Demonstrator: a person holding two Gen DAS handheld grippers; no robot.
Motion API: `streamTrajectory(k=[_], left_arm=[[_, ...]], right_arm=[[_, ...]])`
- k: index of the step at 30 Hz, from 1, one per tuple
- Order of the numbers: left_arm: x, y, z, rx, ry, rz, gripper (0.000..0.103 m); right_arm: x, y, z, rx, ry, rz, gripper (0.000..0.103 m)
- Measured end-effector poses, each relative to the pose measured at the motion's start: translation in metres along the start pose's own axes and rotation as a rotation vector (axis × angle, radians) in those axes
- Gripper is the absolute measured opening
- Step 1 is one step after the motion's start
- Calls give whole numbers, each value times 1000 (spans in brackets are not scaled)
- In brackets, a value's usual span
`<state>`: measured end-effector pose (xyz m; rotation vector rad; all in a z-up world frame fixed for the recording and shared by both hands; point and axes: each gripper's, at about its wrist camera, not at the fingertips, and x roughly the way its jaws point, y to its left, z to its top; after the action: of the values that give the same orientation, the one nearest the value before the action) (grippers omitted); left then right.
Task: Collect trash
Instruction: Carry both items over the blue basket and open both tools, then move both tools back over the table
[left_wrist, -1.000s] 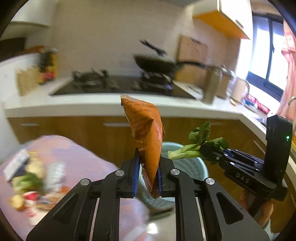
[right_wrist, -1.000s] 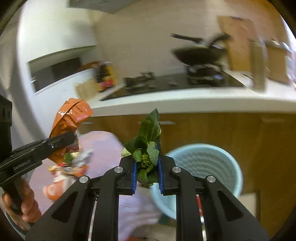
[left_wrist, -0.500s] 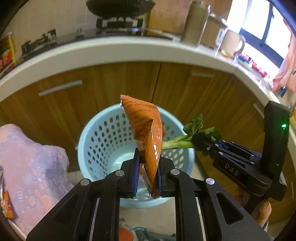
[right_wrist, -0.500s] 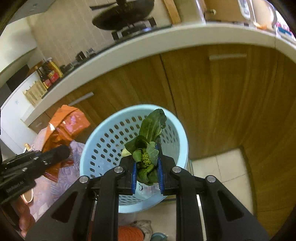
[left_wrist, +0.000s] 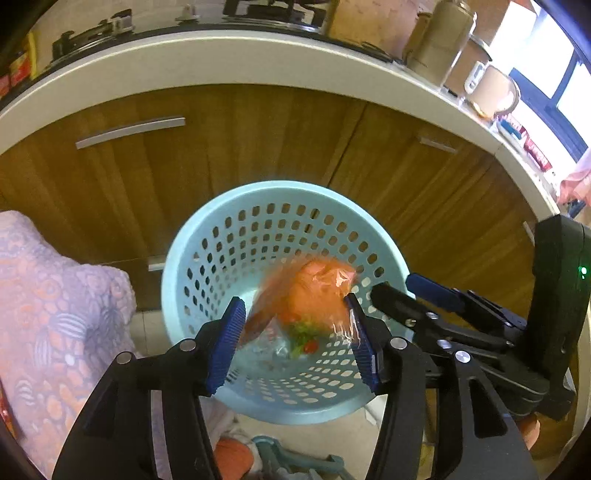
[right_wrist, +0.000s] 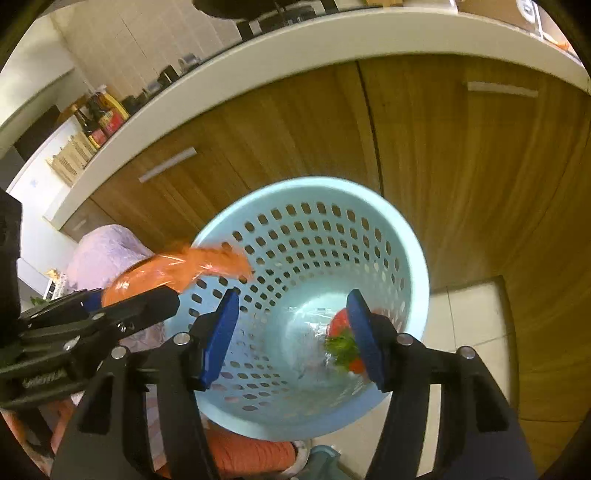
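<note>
A light blue perforated basket (left_wrist: 207, 258) stands on the floor before the wooden cabinets; it also shows in the right wrist view (right_wrist: 410, 258). My left gripper (left_wrist: 295, 343) is open above it. The orange snack bag (left_wrist: 310, 291) is blurred, falling free between its fingers into the basket; the bag also shows in the right wrist view (right_wrist: 192, 267). My right gripper (right_wrist: 291, 336) is open and empty over the basket. The green vegetable (right_wrist: 341, 349) lies at the basket bottom beside red trash, also seen in the left wrist view (left_wrist: 301, 330).
A table with a purple patterned cloth (left_wrist: 55, 295) is at the left. Wooden cabinet doors (left_wrist: 258, 140) and a white countertop (left_wrist: 221, 62) stand behind the basket. The right gripper body (left_wrist: 480, 332) is at the right of the left wrist view. Tiled floor (right_wrist: 472, 317) lies beside the basket.
Both grippers opened over the basket. The orange bag left the left gripper and is dropping. The green vegetable left the right gripper and now lies in the basket.
</note>
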<state>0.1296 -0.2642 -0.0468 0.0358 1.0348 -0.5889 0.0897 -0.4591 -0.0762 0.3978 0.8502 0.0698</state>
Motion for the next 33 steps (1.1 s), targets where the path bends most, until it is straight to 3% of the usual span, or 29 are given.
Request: streamTrajectory(k=[11, 18, 23, 28, 33], left_arm=[[-66, -5, -22, 24, -106, -10, 56], [-160, 18, -57, 21, -282, 44, 59], [-222, 49, -83, -20, -392, 93, 60], [-275, 96, -121, -95, -481, 228, 62], [-305, 167, -163, -288, -510, 356, 63]], right_arm=[[-61, 32, -3, -55, -117, 53, 57], [-102, 90, -8, -164, -214, 163, 57], [-109, 144, -23, -277, -222, 225, 57], [-99, 201, -46, -396, -191, 292, 57], [-73, 246, -63, -465, -171, 358, 57]])
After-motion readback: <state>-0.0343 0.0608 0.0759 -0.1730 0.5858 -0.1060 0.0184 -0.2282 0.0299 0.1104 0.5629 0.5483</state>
